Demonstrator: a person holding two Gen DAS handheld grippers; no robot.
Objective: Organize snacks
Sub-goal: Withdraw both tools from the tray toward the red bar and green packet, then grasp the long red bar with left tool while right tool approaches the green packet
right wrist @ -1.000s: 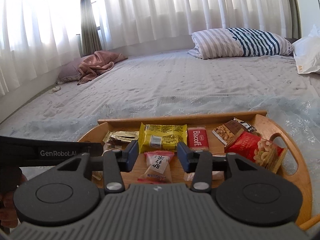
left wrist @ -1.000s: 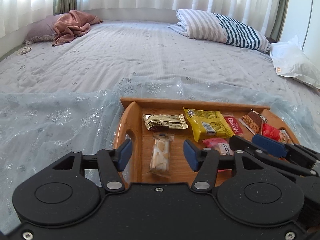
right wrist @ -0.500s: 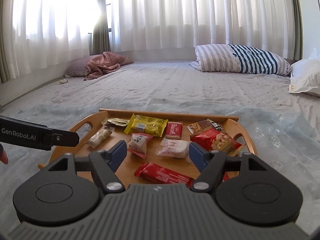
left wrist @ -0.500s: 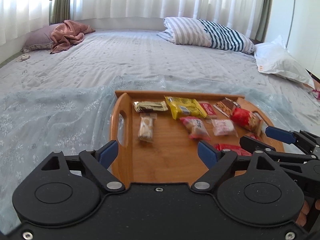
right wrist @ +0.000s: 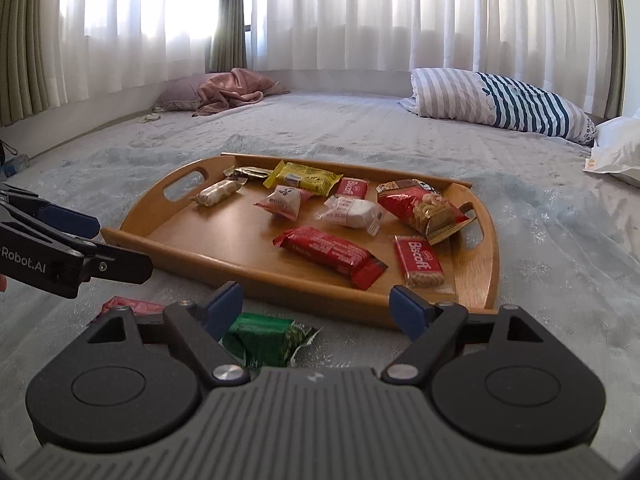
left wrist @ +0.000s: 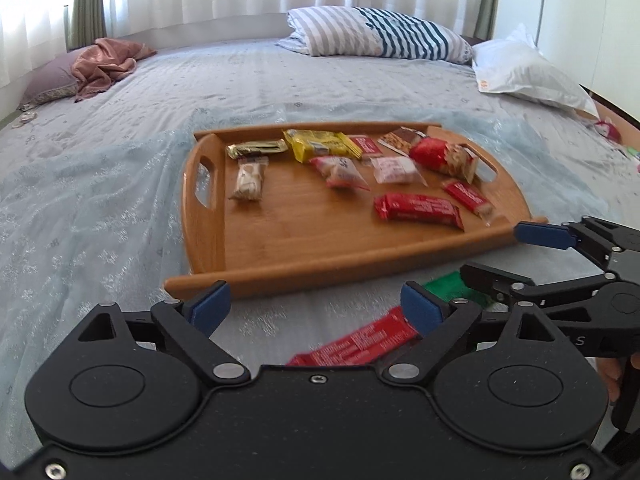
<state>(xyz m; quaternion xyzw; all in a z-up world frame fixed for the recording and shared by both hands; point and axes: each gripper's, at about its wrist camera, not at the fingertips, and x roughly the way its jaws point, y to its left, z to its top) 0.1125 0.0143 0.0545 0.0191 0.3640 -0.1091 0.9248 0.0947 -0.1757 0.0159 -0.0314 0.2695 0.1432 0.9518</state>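
Observation:
A wooden tray (left wrist: 304,252) (right wrist: 256,268) lies on the bed with several wrapped snacks, among them a yellow packet (left wrist: 320,144), a red bar (left wrist: 418,210) (right wrist: 328,252) and a Biscoff pack (right wrist: 418,260). A red wrapper (left wrist: 360,342) (right wrist: 128,305) and a green wrapper (left wrist: 452,286) (right wrist: 264,336) lie on the bedspread in front of the tray. My left gripper (left wrist: 316,306) is open and empty above the red wrapper. My right gripper (right wrist: 318,304) is open and empty above the green wrapper; it also shows in the left wrist view (left wrist: 500,252).
A striped pillow (left wrist: 380,34) and a white bag (left wrist: 520,76) lie at the far right of the bed. A pink cloth on a pillow (left wrist: 104,66) lies at the far left. Curtains (right wrist: 360,12) hang behind the bed.
Both grippers have pulled back from over the tray to its near side and opened wider. The red and green wrappers on the bedspread have come into view.

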